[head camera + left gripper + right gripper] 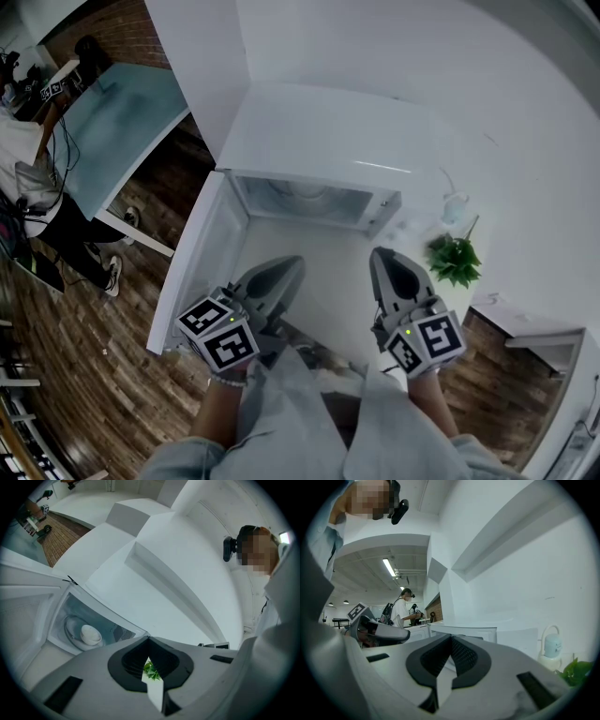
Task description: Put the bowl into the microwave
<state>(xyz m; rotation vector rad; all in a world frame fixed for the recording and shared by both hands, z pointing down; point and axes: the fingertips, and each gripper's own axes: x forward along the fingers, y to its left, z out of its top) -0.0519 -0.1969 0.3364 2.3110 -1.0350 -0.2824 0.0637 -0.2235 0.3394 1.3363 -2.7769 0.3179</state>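
Observation:
The white microwave (pixel 319 141) stands on a white counter with its door (pixel 202 272) swung open to the left. In the left gripper view a white bowl (pixel 90 633) sits on the glass turntable (pixel 72 637) inside the cavity. My left gripper (pixel 286 265) is held in front of the opening, below the cavity, with its jaws shut and nothing between them. My right gripper (pixel 382 255) hovers beside it to the right, also shut and empty. In their own views, the left gripper (pixel 149 640) and right gripper (pixel 451 638) show closed dark pads.
A small green plant (pixel 455 258) and a pale blue bottle (pixel 454 206) stand on the counter right of the microwave. A glass-topped table (pixel 112 122) and a wood floor lie to the left. A person stands far off in the right gripper view.

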